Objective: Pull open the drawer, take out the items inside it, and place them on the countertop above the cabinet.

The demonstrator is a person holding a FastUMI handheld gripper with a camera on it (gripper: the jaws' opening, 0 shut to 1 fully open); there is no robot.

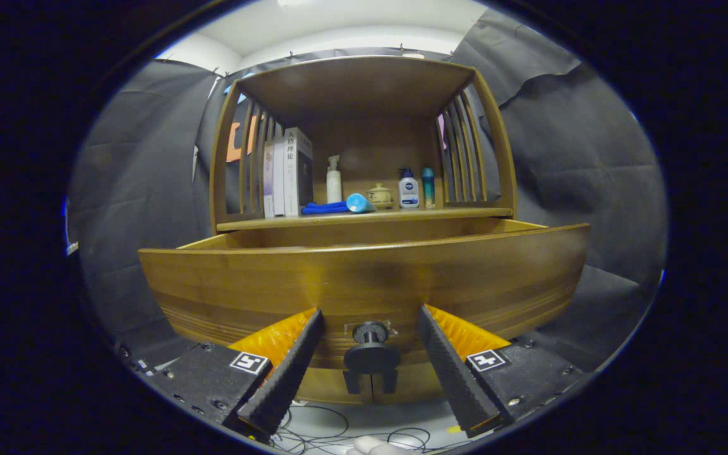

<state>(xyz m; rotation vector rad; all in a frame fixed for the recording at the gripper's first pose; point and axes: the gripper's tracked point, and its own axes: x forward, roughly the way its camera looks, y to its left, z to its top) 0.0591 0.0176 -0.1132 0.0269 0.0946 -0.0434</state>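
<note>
One view, from the gripper: looking straight at a wooden cabinet.
Gripper (370, 319): fingers spread wide apart, holding nothing, either side of the knob.
Knob: small dark round knob (371, 354) sits between the fingers, untouched.
Drawer: curved brown wooden drawer (364, 278) is pulled out; its inside is hidden behind the front panel.
Countertop: wooden countertop (364, 218) above carries upright books (288, 174), a folded blue cloth (324, 207) and a white pump bottle (333, 180).

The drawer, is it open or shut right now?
Open: the drawer front stands out from the cabinet, knob between the open gripper fingers.
</note>
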